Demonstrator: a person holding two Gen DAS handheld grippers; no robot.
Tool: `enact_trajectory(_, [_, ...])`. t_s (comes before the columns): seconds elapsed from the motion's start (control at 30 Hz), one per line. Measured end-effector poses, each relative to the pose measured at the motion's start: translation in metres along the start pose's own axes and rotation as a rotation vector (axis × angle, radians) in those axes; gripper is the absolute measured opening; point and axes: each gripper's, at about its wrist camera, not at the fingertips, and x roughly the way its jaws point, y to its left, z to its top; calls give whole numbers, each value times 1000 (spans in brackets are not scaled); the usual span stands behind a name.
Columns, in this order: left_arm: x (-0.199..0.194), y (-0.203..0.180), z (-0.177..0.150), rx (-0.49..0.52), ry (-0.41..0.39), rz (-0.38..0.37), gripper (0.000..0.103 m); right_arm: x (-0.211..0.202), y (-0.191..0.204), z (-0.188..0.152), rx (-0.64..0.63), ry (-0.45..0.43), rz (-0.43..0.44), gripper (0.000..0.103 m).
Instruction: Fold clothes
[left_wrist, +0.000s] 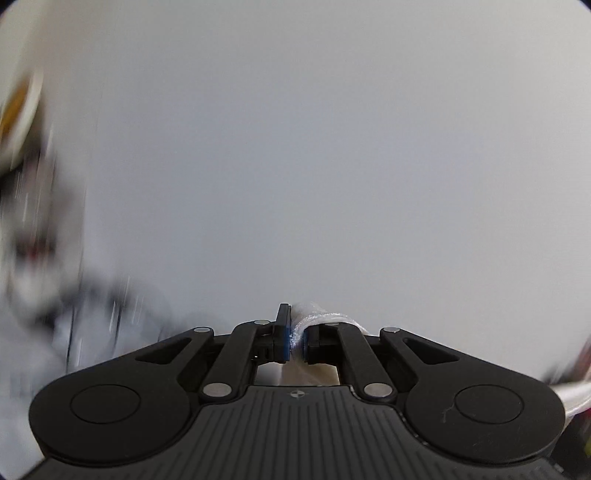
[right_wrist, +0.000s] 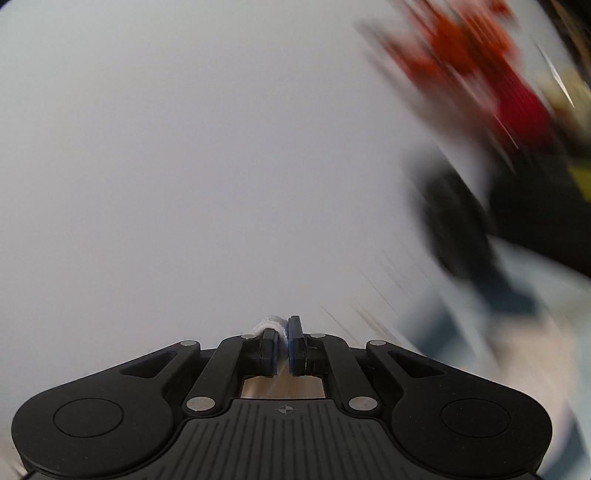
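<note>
In the left wrist view my left gripper (left_wrist: 294, 341) is shut on a bunched edge of white cloth (left_wrist: 325, 318); the cloth folds over the right finger and trails off toward the lower right, where more white cloth (left_wrist: 570, 397) shows at the frame edge. In the right wrist view my right gripper (right_wrist: 283, 345) is shut on a small wad of the same white cloth (right_wrist: 269, 325), which pokes out above the left finger. Both grippers point at a plain pale wall. The rest of the garment hangs below, out of sight.
A pale blank wall (left_wrist: 295, 147) fills most of both views. Blurred dark and white clutter (left_wrist: 33, 221) streaks the left edge of the left wrist view. Blurred red (right_wrist: 480, 62) and black shapes (right_wrist: 517, 206) streak the right side of the right wrist view.
</note>
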Motion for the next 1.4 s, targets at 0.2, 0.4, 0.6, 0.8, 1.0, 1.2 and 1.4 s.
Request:
enact_trajectory(0.2, [-77, 0, 23, 33, -80, -121, 6, -70, 42, 30, -60, -157, 173, 5])
enact_trajectory(0.4, [-106, 39, -84, 7, 154, -91, 6, -109, -40, -35, 17, 13, -29, 5])
enact_trajectory(0.6, [-123, 91, -223, -142, 478, 28, 6, -153, -137, -136, 50, 203, -340, 5])
enact_trajectory(0.8, [-145, 108, -276, -156, 572, 80, 6, -196, -176, -205, 89, 296, -499, 5])
enact_trajectory(1.0, [-188, 113, -287, -142, 595, 99, 7, -237, -176, -214, 58, 323, -502, 5])
enact_trajectory(1.2, [-220, 110, -287, -169, 608, 111, 7, -283, -175, -235, 48, 401, -524, 5])
enact_trajectory(1.4, [-227, 121, -297, -271, 616, 172, 7, -301, -178, -240, 45, 445, -553, 5])
